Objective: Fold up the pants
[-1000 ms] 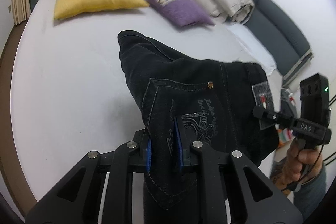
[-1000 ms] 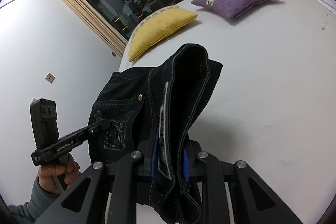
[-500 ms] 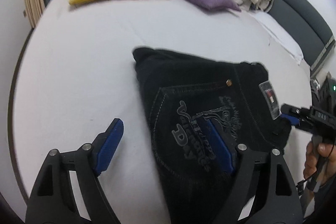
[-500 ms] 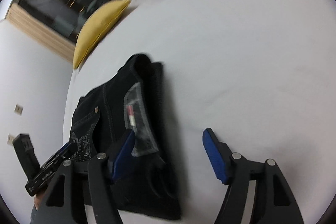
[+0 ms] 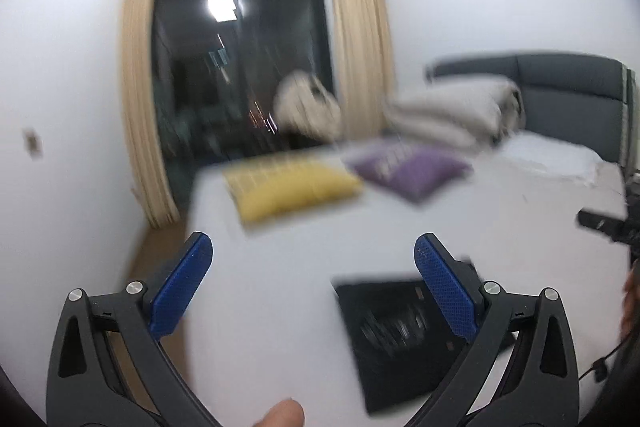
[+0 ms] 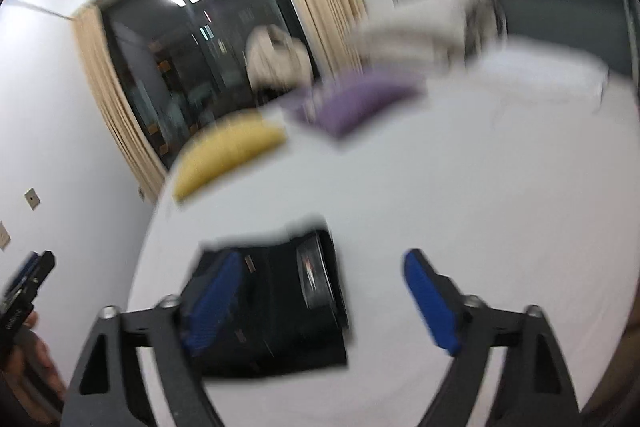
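Pants (image 6: 276,311) are lying folded in a dark, flat bundle on the white bed (image 6: 460,195), near the front edge. Nothing is holding them right now.

Your left gripper (image 5: 314,289) is opening, w/ its jaws spread very wide. Its blue pads (image 5: 182,291) are pinching nothing; you're just seeing white bed between them. In the left cam, the pants (image 5: 396,339) are sitting low on the right side, partly behind the right-side pad. The pad is looking apart from the cloth, but the pic is blurry, so I can't tell 100%. A fingertip (image 5: 282,414) is peeking in at the bottom edge.

Your right gripper (image 6: 326,297) is opening too, jaws spread wide, gripping nothing. In the right cam, the pants are showing partly in the gap between the jaws and partly behind the left-side pad (image 6: 212,303). The other pad is sitting over bare white bed. Neither pad is squeezing the cloth.

Each cam is catching a bit of the other gripper at its side edge, w/ a bit of your hand (image 6: 24,359) by it.

Far back on the bed, a yellow pillow (image 5: 288,189) and a purple pillow (image 5: 412,171) are lying side by side. A rolled beige blanket (image 5: 452,113) is sitting by the gray headboard (image 5: 568,95). Both pics are blurry.
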### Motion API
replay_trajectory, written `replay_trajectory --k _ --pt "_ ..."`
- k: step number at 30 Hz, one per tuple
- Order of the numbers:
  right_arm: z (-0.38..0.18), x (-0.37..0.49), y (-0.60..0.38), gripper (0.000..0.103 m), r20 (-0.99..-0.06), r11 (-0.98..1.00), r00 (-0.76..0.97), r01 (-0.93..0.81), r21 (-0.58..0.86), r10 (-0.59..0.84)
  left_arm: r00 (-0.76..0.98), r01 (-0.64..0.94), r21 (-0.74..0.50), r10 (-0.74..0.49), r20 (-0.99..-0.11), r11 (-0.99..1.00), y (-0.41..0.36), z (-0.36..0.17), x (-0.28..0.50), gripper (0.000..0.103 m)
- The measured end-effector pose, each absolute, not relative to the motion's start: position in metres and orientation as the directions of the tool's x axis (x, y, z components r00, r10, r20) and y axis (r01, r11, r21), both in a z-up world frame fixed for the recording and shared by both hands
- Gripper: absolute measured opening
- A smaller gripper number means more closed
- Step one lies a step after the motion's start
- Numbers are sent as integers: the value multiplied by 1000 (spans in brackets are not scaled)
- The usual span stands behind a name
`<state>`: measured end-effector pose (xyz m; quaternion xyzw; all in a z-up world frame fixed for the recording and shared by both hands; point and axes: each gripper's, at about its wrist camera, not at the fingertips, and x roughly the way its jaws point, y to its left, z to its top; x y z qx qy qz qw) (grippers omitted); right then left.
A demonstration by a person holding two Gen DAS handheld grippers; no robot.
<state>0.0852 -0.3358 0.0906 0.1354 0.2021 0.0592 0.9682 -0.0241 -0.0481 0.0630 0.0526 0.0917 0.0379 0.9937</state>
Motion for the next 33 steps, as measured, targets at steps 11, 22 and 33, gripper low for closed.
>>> replay_trajectory --k 11,22,33 --pt "227 -27 -308 103 44 987 993 -118 109 113 962 -17 96 42 -271 995 -53 130 -95 103" --pt "177 12 -292 103 -416 987 907 -3 159 70 766 -80 26 78 -638 996 -72 51 -57 103" --pt "119 24 -267 103 -626 996 777 -25 80 70 708 -66 14 57 -704 998 -78 3 -16 103"
